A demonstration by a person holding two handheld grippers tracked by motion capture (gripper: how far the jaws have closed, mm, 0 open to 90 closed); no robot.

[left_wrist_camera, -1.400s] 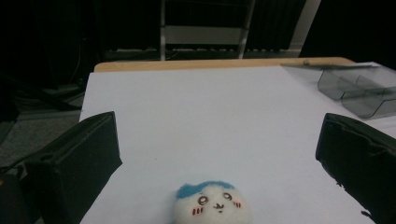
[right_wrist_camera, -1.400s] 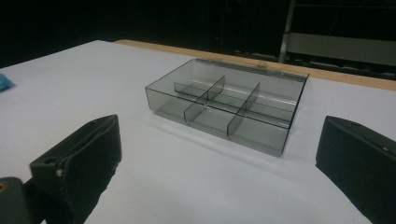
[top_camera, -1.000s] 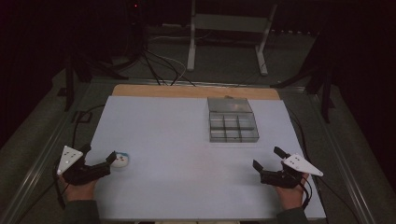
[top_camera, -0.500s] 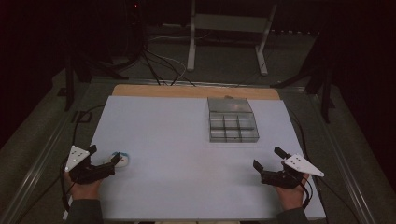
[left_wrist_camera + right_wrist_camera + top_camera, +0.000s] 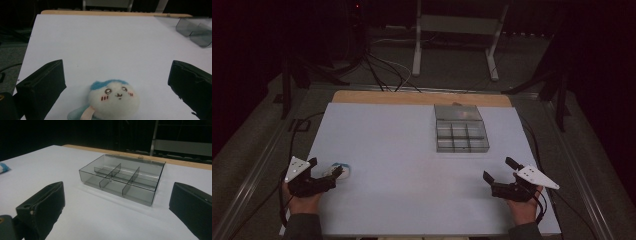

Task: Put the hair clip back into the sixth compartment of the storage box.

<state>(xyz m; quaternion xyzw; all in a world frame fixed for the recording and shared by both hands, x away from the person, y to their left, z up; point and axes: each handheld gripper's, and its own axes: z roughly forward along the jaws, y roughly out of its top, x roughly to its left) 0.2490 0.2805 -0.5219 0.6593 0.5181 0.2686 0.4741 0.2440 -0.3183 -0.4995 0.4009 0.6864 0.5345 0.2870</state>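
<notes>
1. Since a second ago, the left gripper [image 5: 328, 177] has turned a bit, so its grey plate now sits over the hand instead of sticking out to the side. The little plush toy [image 5: 343, 170] and the right gripper [image 5: 501, 176] stay where they were.
2. From the high view, the left gripper rests near the front left corner of the table [image 5: 402, 145], held by the person's left hand [image 5: 303, 201].
3. Its jaws are wide apart and hold nothing.
4. In the left gripper view, the plush toy [image 5: 115, 100] lies on the table between the two black jaws. It touches neither one.
5. It is round and white, with a blue top, pink cheeks and a tiny drawn face. A pale strap hangs from its front.
6. The right gripper is near the front right corner of the table, held by the person's right hand [image 5: 522, 207].
7. Its jaws are wide apart too, and nothing is in them.
8. A see-through grey box [image 5: 460, 129] sits toward the back of the table, right of the middle.
9. In the right gripper view, the box [image 5: 123, 178] has walls inside that split it into small spaces and one long space at the back. I can see nothing inside it.
10. The table top is white, with a strip of wood along the back edge.
</notes>
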